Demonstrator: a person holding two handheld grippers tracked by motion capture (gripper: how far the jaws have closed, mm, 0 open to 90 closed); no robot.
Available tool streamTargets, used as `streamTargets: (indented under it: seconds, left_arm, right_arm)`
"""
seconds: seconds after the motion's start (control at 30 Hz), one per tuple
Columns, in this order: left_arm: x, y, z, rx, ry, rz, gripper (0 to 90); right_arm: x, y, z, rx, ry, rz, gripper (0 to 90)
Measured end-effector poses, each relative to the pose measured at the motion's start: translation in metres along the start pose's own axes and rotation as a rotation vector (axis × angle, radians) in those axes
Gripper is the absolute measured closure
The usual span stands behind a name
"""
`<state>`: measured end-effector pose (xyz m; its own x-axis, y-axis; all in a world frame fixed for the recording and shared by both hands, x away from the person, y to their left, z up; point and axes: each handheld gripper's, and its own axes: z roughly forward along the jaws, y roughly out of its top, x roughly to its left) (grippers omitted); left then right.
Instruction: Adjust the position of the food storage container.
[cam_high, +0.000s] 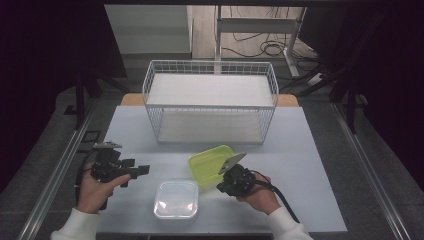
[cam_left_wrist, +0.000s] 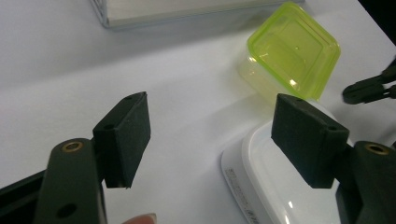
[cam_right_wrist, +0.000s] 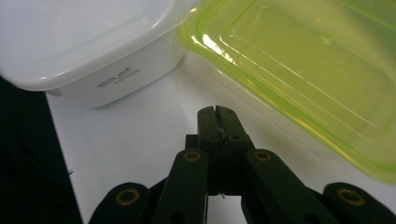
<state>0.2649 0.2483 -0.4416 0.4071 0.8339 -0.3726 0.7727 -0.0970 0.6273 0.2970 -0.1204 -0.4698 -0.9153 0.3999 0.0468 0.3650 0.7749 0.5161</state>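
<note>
Both containers on tabletop (cam_high: 300, 150), none in wire basket (cam_high: 210, 75). Left gripper (cam_high: 142, 170) released beside white box (cam_high: 176, 199); right gripper (cam_right_wrist: 217, 112) clenched empty near green box (cam_high: 212, 162).

My left gripper (cam_left_wrist: 210, 140) gapes, nothing between the pads. A white box (cam_left_wrist: 271, 182) sits at five o'clock behind my right pad, a green box (cam_left_wrist: 292, 51) at one, the basket (cam_left_wrist: 154, 11) at twelve.
</note>
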Motion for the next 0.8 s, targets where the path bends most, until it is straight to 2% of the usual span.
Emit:
streamTargets:
  seconds: [0.1,0.3,0.5,0.8]
  left_arm:
    - [0.004,-0.002,0.003,0.016,0.002,-0.005,27.4]
    - [0.008,-0.004,0.008,0.024,-0.006,-0.017,27.5]
    - [0.013,-0.005,0.009,0.024,0.0,-0.033,27.5]
    - [0.014,-0.005,0.009,0.02,0.002,-0.036,27.5]
  right_arm:
    - [-0.001,0.009,0.015,0.037,0.001,-0.024,89.1]
    - [-0.006,0.019,0.031,0.061,-0.006,-0.034,89.1]
    - [-0.008,0.03,0.045,0.047,-0.024,-0.009,89.1]
    - [-0.015,0.038,0.053,0.033,-0.042,0.04,89.1]
